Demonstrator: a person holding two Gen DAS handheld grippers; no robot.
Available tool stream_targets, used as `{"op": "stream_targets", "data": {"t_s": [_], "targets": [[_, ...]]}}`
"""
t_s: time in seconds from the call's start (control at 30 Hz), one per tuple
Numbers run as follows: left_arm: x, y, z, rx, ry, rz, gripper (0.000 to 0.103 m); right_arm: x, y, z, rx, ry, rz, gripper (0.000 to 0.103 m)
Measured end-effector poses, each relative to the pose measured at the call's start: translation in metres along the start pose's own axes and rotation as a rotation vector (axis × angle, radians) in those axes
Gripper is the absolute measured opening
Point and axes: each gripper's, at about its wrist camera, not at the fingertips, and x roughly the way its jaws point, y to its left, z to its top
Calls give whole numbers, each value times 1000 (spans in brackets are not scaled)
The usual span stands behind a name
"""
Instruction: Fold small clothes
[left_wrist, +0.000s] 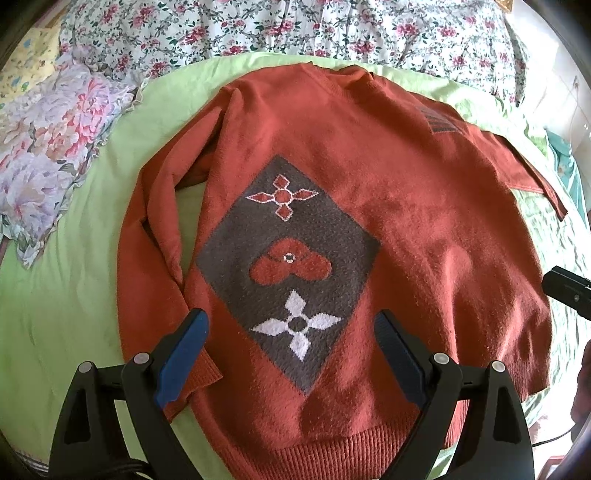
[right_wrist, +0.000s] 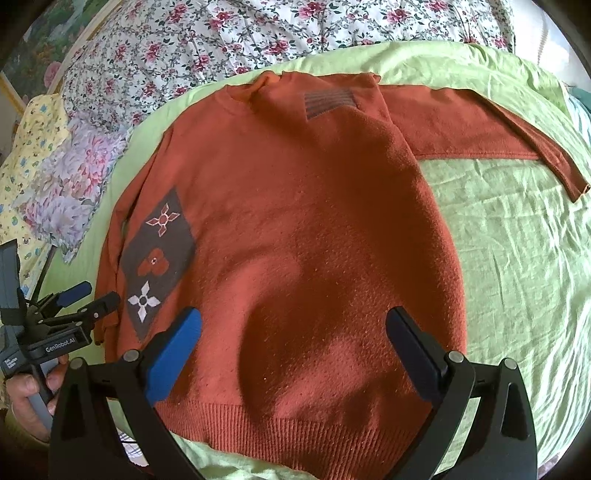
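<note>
left wrist view looks down on an orange sweater (left_wrist: 369, 206) lying flat on a bed covered by a green sheet (left_wrist: 74, 295), its ribbed hem nearest the cameras and its neckline away toward a floral quilt (left_wrist: 295, 26), so the long axis of the body runs from near to far. the left claw (left_wrist: 291, 343) hangs over the lower hem with its jaws spread wide, gripping nothing; the right claw (right_wrist: 293, 341) is likewise spread open and empty above the hem on the other side. the left sleeve (left_wrist: 155, 229) is already lying down along the body's edge, while the right sleeve (right_wrist: 480, 125) stretches straight out sideways across the sheet. folding looks to be at its start: nothing has been doubled over yet. the next move likely calls for the right claw to travel out to that outstretched sleeve, pinch near the cuff, and carry it back across the chest.
</note>
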Motion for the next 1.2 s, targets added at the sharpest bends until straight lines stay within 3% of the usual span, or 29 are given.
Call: {"op": "stream_targets", "data": {"t_s": [0.33,0.93,1.2], "targets": [[2,-4,3,13,-23,26,92,2,-1,1,9,4,6,100],[12,-5,15,-4,14,24,92,4,-12,16,40,-14,9,100],[21,-4,27,-29,21,1,92,-2,-45,29,98,-46,-16,100]]}}
